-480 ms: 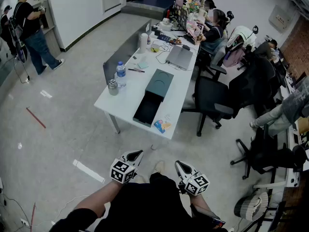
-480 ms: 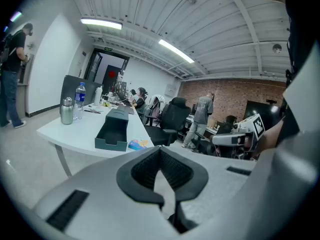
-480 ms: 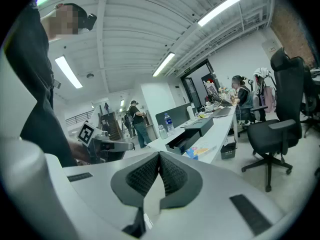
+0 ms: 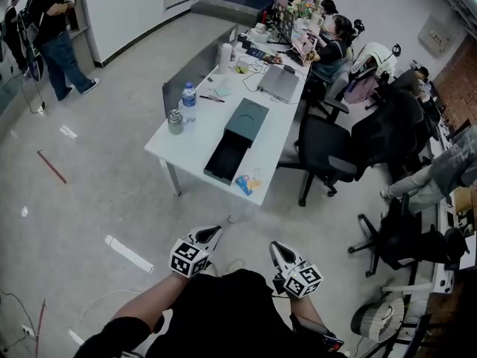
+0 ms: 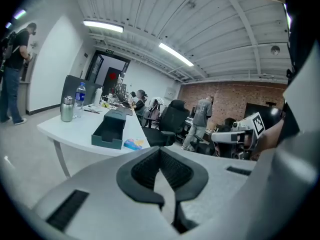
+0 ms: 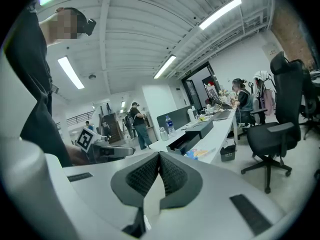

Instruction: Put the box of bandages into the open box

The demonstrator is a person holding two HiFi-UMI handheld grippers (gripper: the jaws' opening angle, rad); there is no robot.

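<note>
A metal flask (image 4: 175, 121) and a water bottle (image 4: 188, 101) stood at the left edge of the white table (image 4: 177, 155). The left gripper (image 4: 214, 234) hung well short of the table's near end, its jaws pressed together on nothing. The dark open box (image 4: 226, 159) lay near the table's near end, and the box of bandages (image 4: 248, 184) lay just beside it at the near right corner. The right gripper (image 4: 275, 247) was likewise closed and empty. A black office chair (image 4: 324, 151) stood at the table's right edge.
</note>
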